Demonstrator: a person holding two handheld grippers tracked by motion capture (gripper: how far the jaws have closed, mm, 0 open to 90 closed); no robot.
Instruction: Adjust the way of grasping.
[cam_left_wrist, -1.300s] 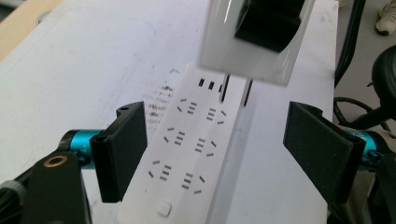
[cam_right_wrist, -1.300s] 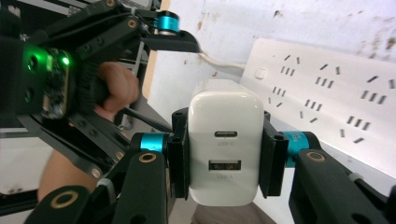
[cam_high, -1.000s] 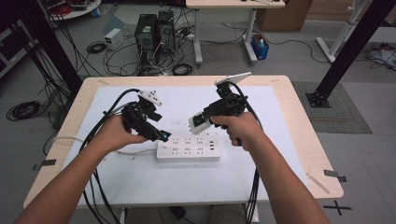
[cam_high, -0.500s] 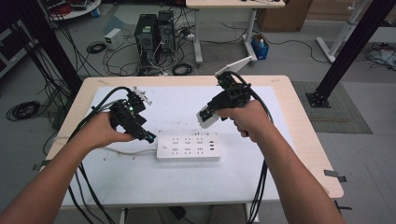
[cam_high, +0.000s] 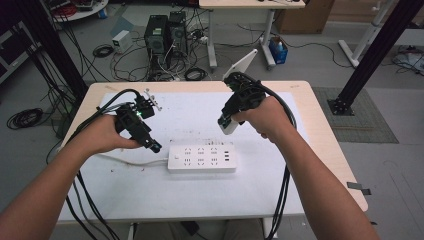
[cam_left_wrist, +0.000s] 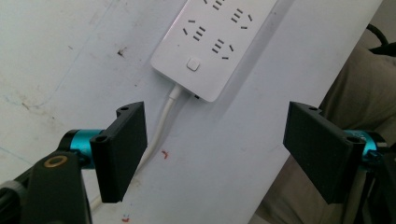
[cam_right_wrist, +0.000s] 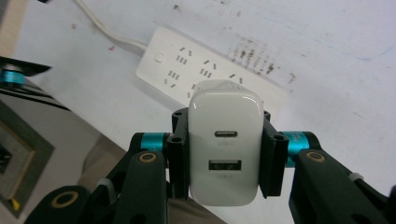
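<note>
A white power strip (cam_high: 201, 158) lies flat near the middle of the white table top, its white cord (cam_high: 130, 161) running off to the left. In the left gripper view the strip's switch end (cam_left_wrist: 205, 51) and cord (cam_left_wrist: 161, 126) lie beyond the jaws. My left gripper (cam_high: 153, 146) hovers just left of the strip, open and holding nothing, as its own view (cam_left_wrist: 215, 149) confirms. My right gripper (cam_high: 227, 124) is raised above the strip's far right side, shut on a white USB charger (cam_right_wrist: 225, 147) with two ports facing the camera. The strip (cam_right_wrist: 187, 65) lies below it.
The white mat (cam_high: 190, 107) is scuffed with dark marks. Black cables (cam_high: 282, 195) trail from both grippers over the near edge. Beyond the table's far edge, computer towers (cam_high: 162, 32) and tangled cables sit on the floor. The person's trouser leg (cam_left_wrist: 359, 93) lies past the near edge.
Both hands have drawn apart. The left gripper moved left off the power strip; the right gripper rose up and away with the charger in its jaws.
</note>
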